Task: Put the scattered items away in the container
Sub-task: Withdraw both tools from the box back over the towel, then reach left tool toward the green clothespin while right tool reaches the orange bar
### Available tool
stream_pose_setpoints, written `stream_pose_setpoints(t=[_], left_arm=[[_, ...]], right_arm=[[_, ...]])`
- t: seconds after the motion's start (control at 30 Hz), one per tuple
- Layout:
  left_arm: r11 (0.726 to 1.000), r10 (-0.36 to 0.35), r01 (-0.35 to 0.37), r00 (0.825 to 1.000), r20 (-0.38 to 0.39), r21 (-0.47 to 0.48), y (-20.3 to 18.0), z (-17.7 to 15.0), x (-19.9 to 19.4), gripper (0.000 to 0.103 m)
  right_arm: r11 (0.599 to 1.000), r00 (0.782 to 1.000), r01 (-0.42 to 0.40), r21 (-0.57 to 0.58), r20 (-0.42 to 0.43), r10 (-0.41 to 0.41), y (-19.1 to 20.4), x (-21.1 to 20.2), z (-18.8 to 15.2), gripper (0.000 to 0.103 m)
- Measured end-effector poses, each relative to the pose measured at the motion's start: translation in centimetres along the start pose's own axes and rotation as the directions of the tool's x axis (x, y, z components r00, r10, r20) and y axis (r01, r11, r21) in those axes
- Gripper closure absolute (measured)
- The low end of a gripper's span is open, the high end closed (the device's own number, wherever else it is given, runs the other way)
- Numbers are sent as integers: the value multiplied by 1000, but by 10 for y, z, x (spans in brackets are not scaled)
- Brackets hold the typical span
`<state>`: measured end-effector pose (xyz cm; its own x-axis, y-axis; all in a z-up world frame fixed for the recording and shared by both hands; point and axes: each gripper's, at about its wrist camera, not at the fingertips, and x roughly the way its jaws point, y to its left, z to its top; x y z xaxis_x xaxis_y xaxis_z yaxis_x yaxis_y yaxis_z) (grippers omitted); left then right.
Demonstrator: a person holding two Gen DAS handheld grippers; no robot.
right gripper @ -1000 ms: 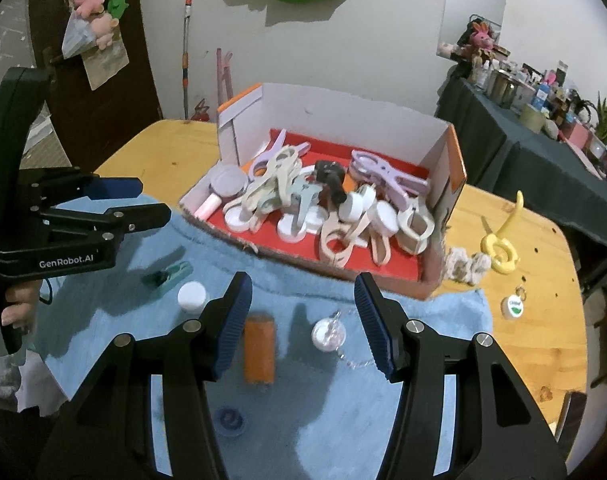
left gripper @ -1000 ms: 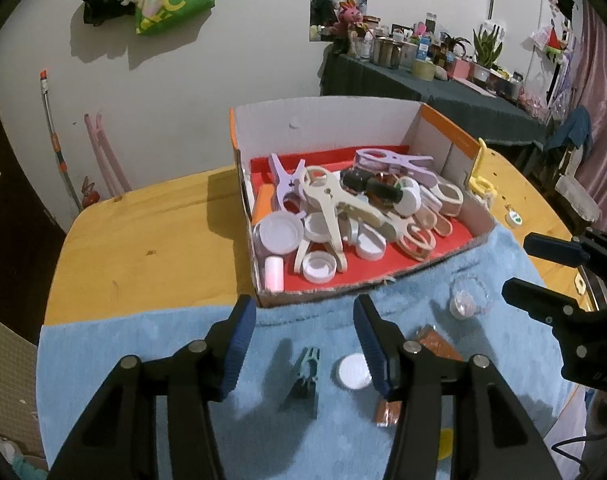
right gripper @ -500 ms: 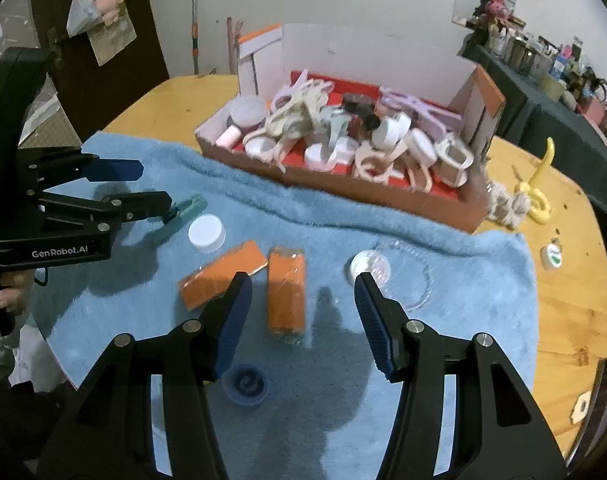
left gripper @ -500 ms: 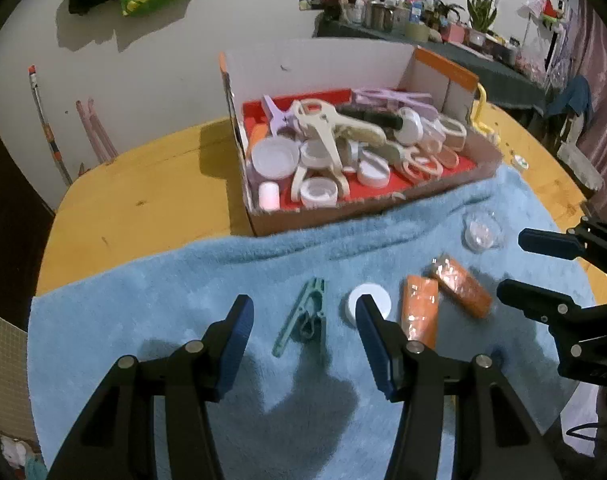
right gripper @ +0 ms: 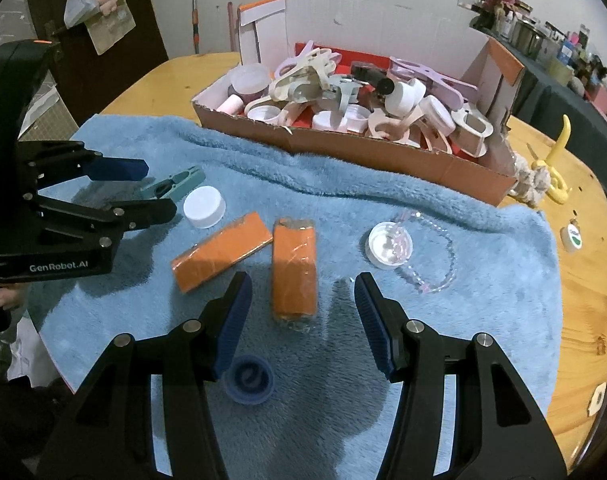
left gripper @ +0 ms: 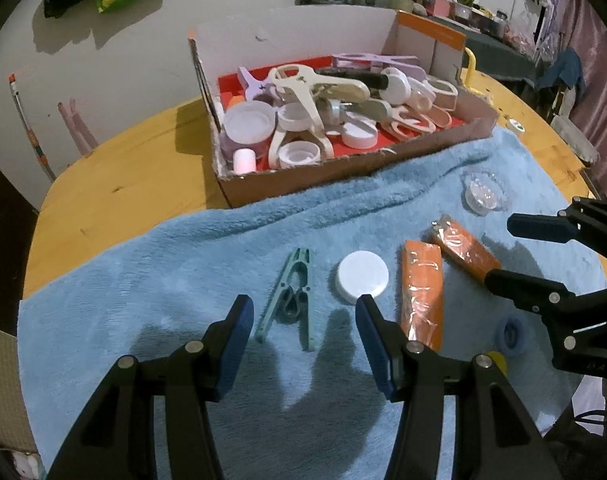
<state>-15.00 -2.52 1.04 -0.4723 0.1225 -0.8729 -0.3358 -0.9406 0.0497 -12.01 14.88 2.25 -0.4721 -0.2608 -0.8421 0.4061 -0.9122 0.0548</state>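
Cardboard container (left gripper: 343,176) sits at the far edge of the blue towel (left gripper: 151,280), already heaped with clips and caps; likely light but bulky, no need to move it; everything loose lies on the towel, on the near side of the container. Two orange packets (right gripper: 294,270) and (right gripper: 219,256) lie side by side well short of the container; film-wrapped, so probably light, a bit slippery and slightly squashy; best pinched across the narrow width, mid-length. Green clip (left gripper: 291,300) lies nearest the left gripper (left gripper: 301,334); stiff thin plastic, low profile on soft pile, so take it across the body near the spring. White cap (left gripper: 361,276) lies just beside the clip, rigid and light; grip across the diameter. Clear small dish (right gripper: 389,245) with a bead chain (right gripper: 443,268) looks fragile and fiddly; chain may trail. Blue cap (right gripper: 249,378) is farthest from the container, close under the right gripper (right gripper: 299,312).

Left gripper hovers over the clip, jaws spread wide and empty, aimed toward the container; right gripper likewise wide apart and empty, straddling the near end of one packet from above.
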Motion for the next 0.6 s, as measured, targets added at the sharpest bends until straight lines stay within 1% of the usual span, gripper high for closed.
stream_pose_setpoints(t=[0.3,0.6], left_arm=[[1000,11,-11,1000,-25,-2,5,-2,9,47],[1000,-18,17,999,-44,-9,10,-2,19,47]], right_arm=[[1000,1000,-5,4,-19,5,-1,6,-3,51],[1000,999,-13,11,-40,14,-2,19,-1,51]])
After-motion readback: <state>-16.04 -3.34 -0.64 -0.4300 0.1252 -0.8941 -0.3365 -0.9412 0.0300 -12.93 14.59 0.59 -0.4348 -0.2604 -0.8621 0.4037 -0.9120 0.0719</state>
